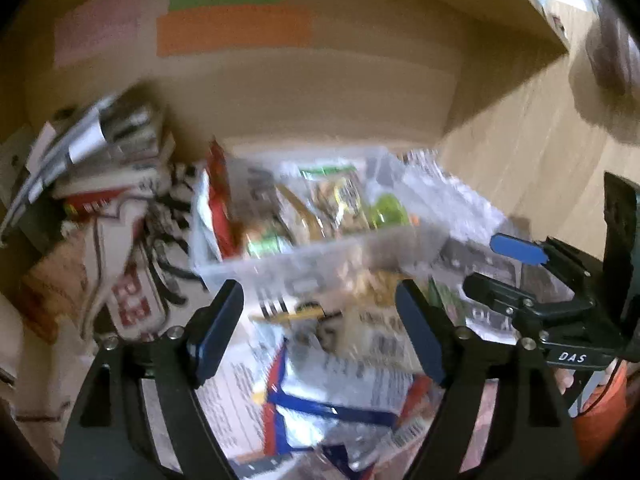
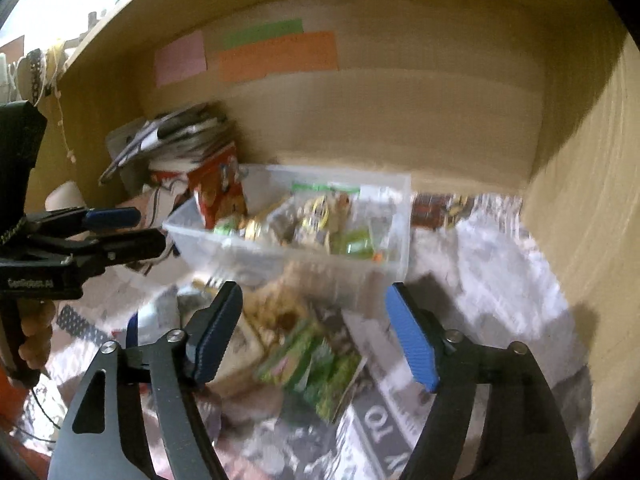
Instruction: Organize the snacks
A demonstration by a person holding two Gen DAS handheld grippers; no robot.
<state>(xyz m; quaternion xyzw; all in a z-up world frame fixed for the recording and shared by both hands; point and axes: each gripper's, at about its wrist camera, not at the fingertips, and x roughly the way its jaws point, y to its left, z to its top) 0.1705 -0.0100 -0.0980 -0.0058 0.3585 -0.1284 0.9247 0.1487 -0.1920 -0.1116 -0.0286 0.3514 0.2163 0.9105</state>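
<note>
Clear bin (image 2: 304, 228): holds sorted snacks, set against shelf back. Left gripper (image 1: 320, 332), right gripper (image 2: 316, 332): jaws apart, empty, near its front wall.

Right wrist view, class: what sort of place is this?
Probably a wooden shelf or cupboard compartment at home used for storage: wood-grain back wall with coloured paper labels, a clear plastic bin of snack packets, newspaper lining underneath.

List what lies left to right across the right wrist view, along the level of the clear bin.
Left gripper → red snack box → clear bin with green-topped bag → newspaper → shelf's side wall.
</note>
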